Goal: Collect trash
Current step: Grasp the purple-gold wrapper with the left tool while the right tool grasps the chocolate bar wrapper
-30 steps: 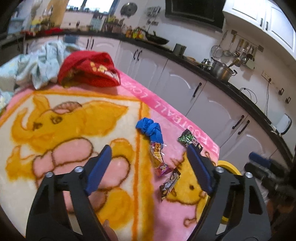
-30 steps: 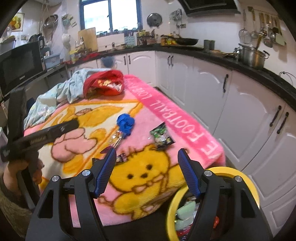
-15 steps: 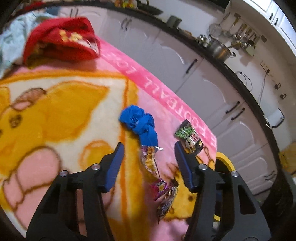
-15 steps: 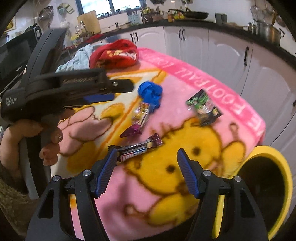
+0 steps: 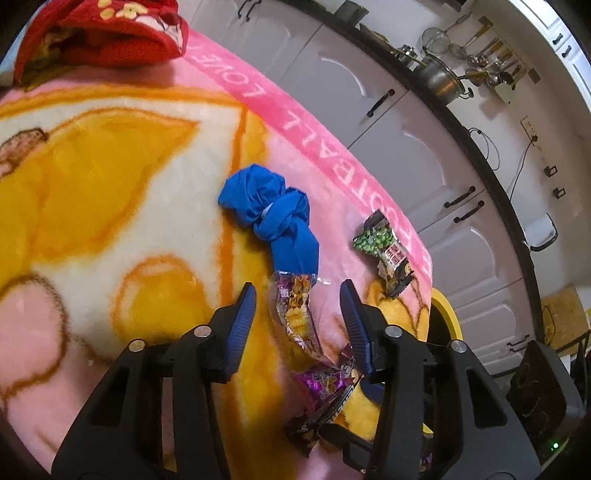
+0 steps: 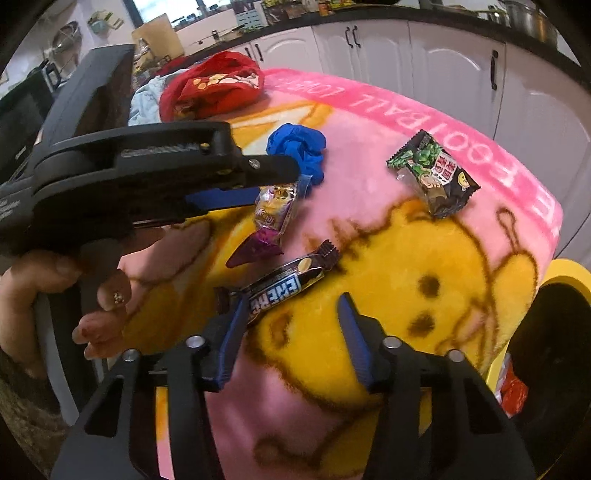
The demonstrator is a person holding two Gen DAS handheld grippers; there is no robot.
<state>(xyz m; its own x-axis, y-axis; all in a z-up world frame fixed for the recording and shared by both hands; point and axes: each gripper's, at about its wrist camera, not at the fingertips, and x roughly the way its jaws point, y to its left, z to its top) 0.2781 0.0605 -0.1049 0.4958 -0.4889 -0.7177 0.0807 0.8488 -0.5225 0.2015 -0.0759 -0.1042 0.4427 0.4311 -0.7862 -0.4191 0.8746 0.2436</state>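
Three wrappers lie on a pink and yellow cartoon blanket (image 5: 92,177). A purple and yellow candy wrapper (image 5: 295,317) lies between the open fingers of my left gripper (image 5: 297,299), which hovers just above it; it also shows in the right wrist view (image 6: 273,214). A dark energy bar wrapper (image 6: 284,284) lies just ahead of my open right gripper (image 6: 291,310), near its left finger. A green and black snack packet (image 6: 432,177) lies further right, near the blanket's edge. A yellow-rimmed bin (image 6: 565,273) stands beside the table.
A knotted blue cloth (image 5: 273,210) lies just beyond the candy wrapper. A red garment (image 5: 99,33) and a pale blue cloth (image 6: 146,99) lie at the far end. White cabinets (image 5: 388,122) run along the wall behind. The left gripper's body (image 6: 147,173) crosses the right wrist view.
Both grippers moved forward and down over the blanket. The left one now straddles the candy wrapper; the right one closed in on the energy bar wrapper. Both stayed open.
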